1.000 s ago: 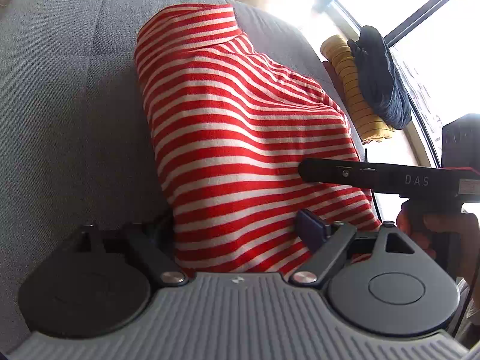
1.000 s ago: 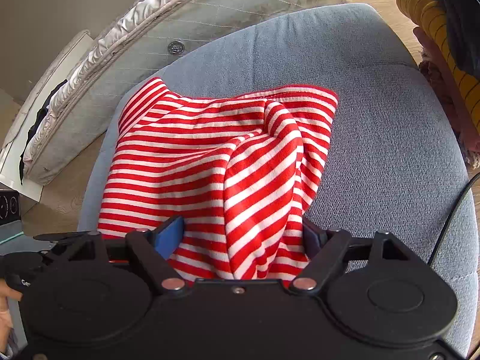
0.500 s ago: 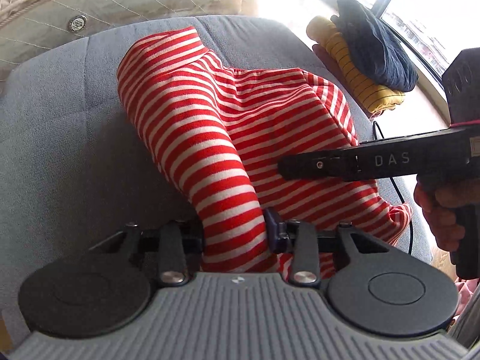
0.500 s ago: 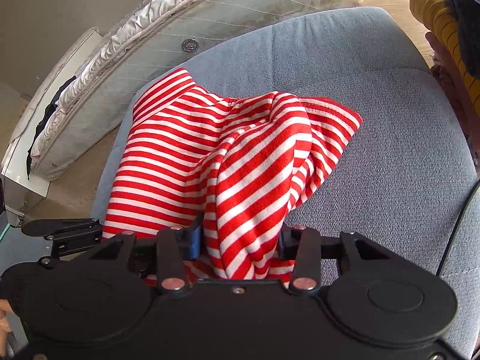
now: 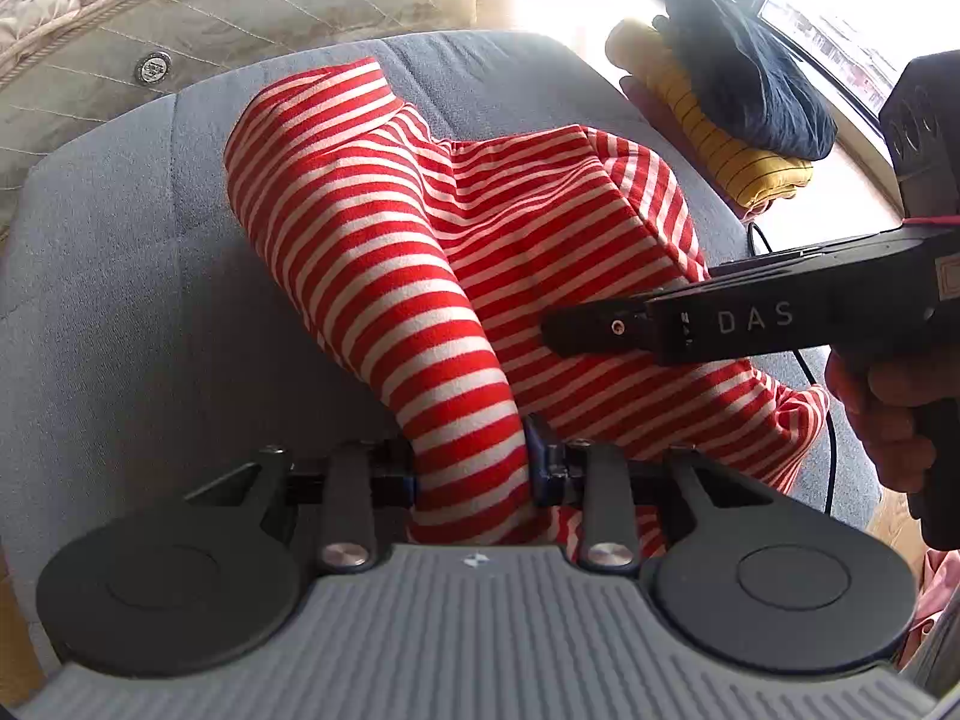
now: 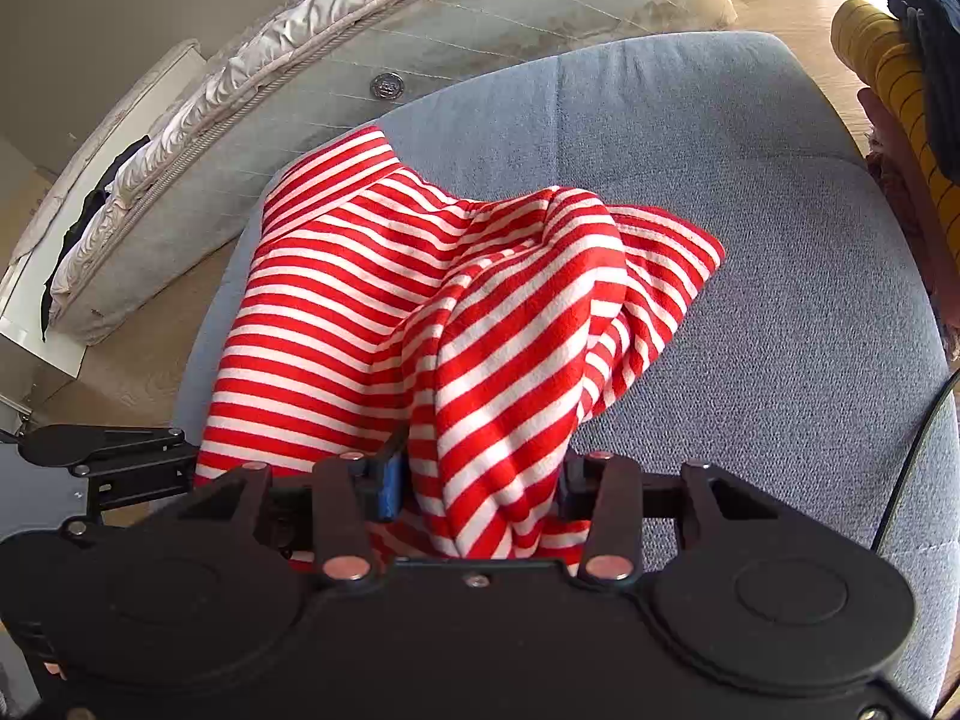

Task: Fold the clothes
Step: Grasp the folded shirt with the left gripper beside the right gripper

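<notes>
A red-and-white striped garment [image 5: 384, 228] [image 6: 336, 300] lies on a grey-blue upholstered cushion [image 5: 120, 276] [image 6: 780, 276]. My left gripper [image 5: 471, 471] is shut on a bunched near edge of it, which rises off the cushion. My right gripper [image 6: 480, 486] is shut on another bunched fold of the same garment. The right gripper's black body [image 5: 750, 318], held by a hand [image 5: 882, 402], crosses the right of the left wrist view. Part of the left gripper [image 6: 108, 450] shows at the left edge of the right wrist view.
A stack of folded clothes, yellow striped [image 5: 714, 132] under dark navy [image 5: 744, 72], sits beyond the cushion's far right by a bright window. A quilted mattress [image 6: 252, 60] leans behind the cushion. A black cable [image 5: 831, 438] hangs over the cushion's right side.
Both grippers closed on the garment's near edge and lifted it. The cloth went from lying flat to bunched in raised folds, drawn towards me.
</notes>
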Demonstrator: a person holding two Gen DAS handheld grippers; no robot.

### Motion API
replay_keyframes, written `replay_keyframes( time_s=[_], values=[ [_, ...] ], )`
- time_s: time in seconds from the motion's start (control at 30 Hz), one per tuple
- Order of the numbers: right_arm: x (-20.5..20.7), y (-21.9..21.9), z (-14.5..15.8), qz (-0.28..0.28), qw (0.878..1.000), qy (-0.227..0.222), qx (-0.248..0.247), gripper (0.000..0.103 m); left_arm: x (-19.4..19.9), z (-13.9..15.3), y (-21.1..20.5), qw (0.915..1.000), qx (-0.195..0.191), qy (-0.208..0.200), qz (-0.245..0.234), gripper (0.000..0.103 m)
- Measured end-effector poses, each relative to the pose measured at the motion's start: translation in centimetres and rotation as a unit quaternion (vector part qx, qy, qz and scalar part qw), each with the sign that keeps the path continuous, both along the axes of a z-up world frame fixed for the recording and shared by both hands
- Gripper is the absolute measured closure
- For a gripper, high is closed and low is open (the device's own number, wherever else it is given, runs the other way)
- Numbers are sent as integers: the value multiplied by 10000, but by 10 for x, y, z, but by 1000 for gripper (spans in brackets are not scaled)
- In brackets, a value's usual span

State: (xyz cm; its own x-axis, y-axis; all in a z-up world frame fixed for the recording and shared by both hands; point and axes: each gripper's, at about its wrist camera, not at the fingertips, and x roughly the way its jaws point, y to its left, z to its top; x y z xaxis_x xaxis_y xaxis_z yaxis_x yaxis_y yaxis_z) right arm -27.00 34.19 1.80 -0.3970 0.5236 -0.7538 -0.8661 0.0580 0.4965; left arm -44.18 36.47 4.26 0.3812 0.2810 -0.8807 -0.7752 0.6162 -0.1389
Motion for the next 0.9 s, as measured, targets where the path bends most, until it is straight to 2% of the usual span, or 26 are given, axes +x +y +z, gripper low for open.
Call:
replay_keyframes(
  time_s=[0.23, 0.4, 0.53, 0.6, 0.7, 0.73, 0.77, 0.83, 0.9],
  values=[
    [-1, 0, -1, -123, 9999, -59, 21, 58, -4, 3, -3, 9999, 56, -108, 12, 67],
    [-15, -2, 7, -46, 9989, -412, 237, 60, -17, 9, -2, 9994, -33, -330, 109, 70],
    [-19, -7, 26, 117, 9989, -303, 352, 63, -29, 25, -7, 9989, -16, -458, 135, 70],
    [-20, -6, 23, 146, 9994, -205, 234, 62, -42, 30, -7, 9978, -197, -569, 288, 70],
    [-19, -2, 6, 116, 9999, -30, -118, 56, -54, 15, -3, 9969, -508, -333, 507, 70],
    [-18, 0, 5, 64, 9999, -18, -119, 49, -56, 8, -1, 9963, -595, -259, 565, 69],
    [-17, 1, 3, 11, 9999, -7, -120, 42, -58, 8, 0, 9956, -639, -281, 617, 67],
    [-14, 3, 0, -95, 9999, 15, -122, 38, -63, 6, 4, 9942, -724, -332, 722, 64],
    [-12, 6, -3, -200, 9997, 38, -124, 32, -64, 3, 6, 9939, -728, -340, 757, 54]
  ],
)
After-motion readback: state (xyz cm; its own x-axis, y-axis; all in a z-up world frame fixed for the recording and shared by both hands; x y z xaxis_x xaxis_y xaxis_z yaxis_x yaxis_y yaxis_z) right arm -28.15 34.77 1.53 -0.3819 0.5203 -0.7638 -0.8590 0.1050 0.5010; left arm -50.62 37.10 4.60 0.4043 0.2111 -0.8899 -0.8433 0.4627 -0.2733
